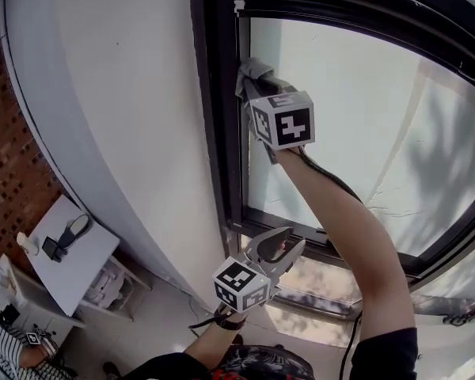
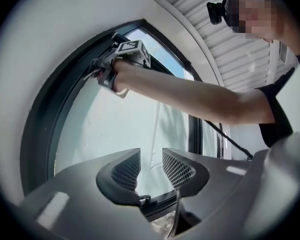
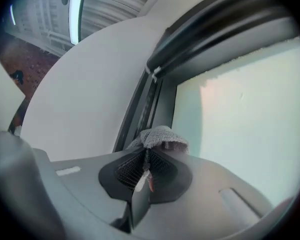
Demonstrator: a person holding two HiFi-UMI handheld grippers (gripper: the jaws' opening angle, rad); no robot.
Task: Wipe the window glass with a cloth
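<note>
Right gripper view: cloth (image 3: pixel 160 135) mostly hidden between right gripper's (image 3: pixel 146 166) fingers (image 3: pixel 126 170).

A white wall (image 1: pixel 103 117) runs beside a brick wall (image 1: pixel 4 172), and by it a white table (image 1: pixel 83 269) bears a dark object (image 1: pixel 73 229), near a person in a striped top (image 1: pixel 4 356).
</note>
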